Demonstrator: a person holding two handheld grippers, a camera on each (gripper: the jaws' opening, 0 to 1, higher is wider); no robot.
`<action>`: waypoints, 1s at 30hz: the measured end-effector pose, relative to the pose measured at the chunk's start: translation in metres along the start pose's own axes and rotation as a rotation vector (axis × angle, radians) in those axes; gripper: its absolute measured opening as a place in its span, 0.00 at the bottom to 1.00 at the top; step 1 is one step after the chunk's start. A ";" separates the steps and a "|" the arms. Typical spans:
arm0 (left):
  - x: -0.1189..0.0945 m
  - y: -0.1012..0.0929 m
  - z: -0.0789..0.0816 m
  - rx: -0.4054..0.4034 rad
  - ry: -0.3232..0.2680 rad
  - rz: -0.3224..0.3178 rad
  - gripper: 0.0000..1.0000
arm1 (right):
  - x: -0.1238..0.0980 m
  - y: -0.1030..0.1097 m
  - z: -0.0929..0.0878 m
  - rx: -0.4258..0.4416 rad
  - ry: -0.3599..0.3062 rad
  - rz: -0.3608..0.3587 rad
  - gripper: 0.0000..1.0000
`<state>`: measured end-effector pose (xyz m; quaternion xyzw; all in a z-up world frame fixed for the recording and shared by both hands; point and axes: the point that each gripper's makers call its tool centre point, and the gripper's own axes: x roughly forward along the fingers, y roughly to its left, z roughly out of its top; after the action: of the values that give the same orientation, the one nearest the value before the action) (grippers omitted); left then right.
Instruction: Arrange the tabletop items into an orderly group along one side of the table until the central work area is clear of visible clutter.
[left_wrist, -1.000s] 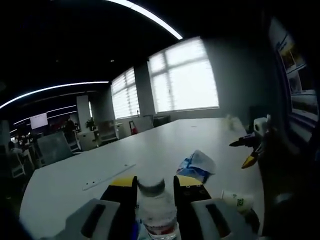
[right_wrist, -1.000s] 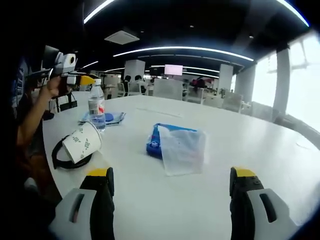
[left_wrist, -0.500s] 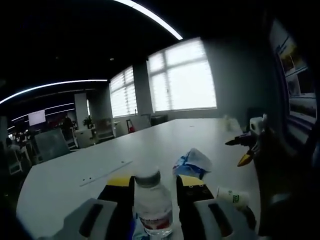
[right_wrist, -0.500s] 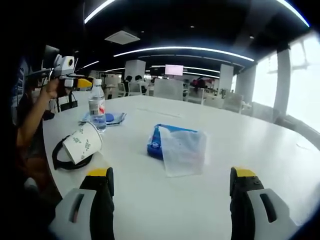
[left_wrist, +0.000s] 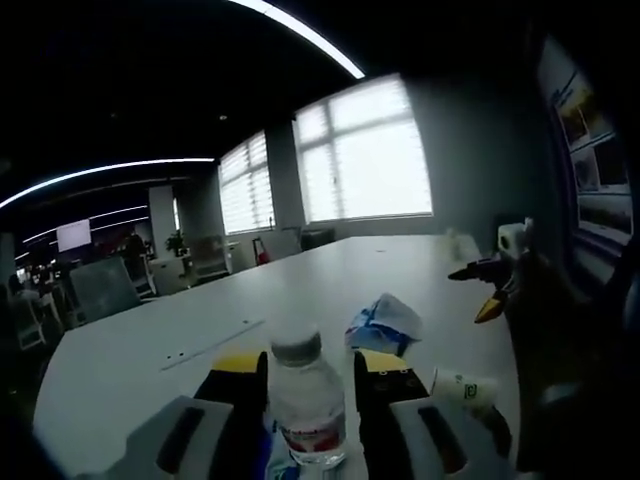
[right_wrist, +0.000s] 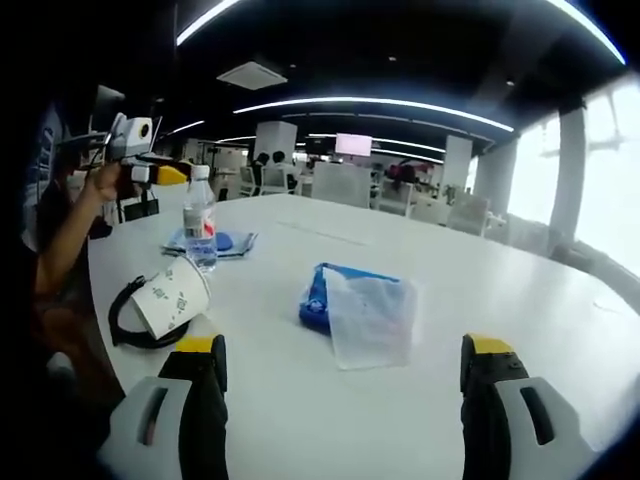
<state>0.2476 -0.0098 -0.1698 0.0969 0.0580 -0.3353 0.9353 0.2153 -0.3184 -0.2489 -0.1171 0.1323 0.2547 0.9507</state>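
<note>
A clear water bottle (left_wrist: 305, 400) with a red label stands near the table edge, framed closely by my left gripper (left_wrist: 310, 362); its yellow-tipped jaws sit on either side with a narrow gap. In the right gripper view the left gripper (right_wrist: 160, 172) sits level with the cap of the bottle (right_wrist: 201, 225), its tip just short of it. A blue and white pouch (right_wrist: 360, 310) (left_wrist: 385, 322) lies mid-table. A paper cup (right_wrist: 172, 297) (left_wrist: 462, 388) lies on its side. My right gripper (right_wrist: 340, 360) stands wide open above bare table, and also appears as the right gripper (left_wrist: 490, 290).
The white table (right_wrist: 520, 300) stretches far back, with a long slot (left_wrist: 215, 345) in its top. A black strap (right_wrist: 125, 322) lies under the cup and a blue item (right_wrist: 228, 241) under the bottle. A person's arm (right_wrist: 65, 235) reaches in. Chairs (right_wrist: 335, 180) line the far side.
In the left gripper view the bottle sits slightly higher between the jaws than before. The right gripper view has shifted a little; the pouch, cup and bottle stay put.
</note>
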 end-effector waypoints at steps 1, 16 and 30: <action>0.000 0.000 0.000 0.004 0.000 -0.002 0.35 | 0.001 0.001 0.001 -0.002 -0.001 0.002 0.94; -0.011 -0.007 -0.003 0.016 -0.009 -0.028 0.48 | 0.013 0.020 0.027 -0.028 -0.035 0.062 0.95; -0.018 -0.011 -0.012 0.009 -0.004 -0.032 0.51 | 0.033 0.048 0.069 -0.081 -0.086 0.150 0.95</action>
<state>0.2263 -0.0044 -0.1801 0.0997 0.0562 -0.3506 0.9295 0.2311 -0.2433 -0.2018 -0.1343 0.0891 0.3351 0.9283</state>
